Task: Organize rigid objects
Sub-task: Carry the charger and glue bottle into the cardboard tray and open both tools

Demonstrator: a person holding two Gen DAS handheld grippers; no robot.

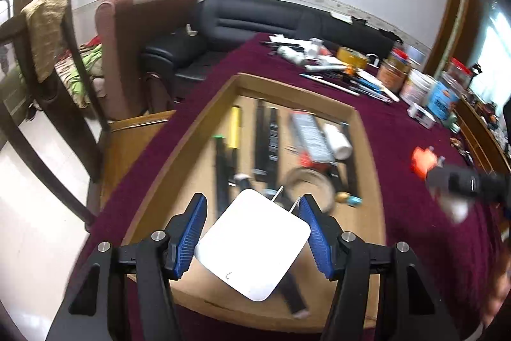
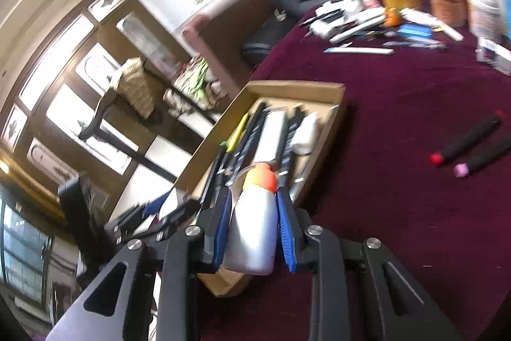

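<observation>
Left gripper (image 1: 252, 240), blue fingers (image 1: 191, 240) pinching a white power adapter (image 1: 252, 248) over the cardboard tray's (image 1: 204, 114) near end, prongs aimed at a glass jar (image 1: 308, 184) among pens, while the right gripper (image 2: 254, 232) clamps a white orange-capped bottle (image 2: 254, 232), tilted above the tray's corner on the maroon bench (image 2: 399, 133).

The tabletop (image 1: 399, 149) wears a matt, napped maroon cloth. On it sits a plain brown cardboard tray (image 1: 364, 130). Above the tray, a smooth white plastic charger (image 1: 252, 248) with metal prongs; beside the tray, a glossy white plastic bottle (image 2: 255, 232), orange-capped.
</observation>
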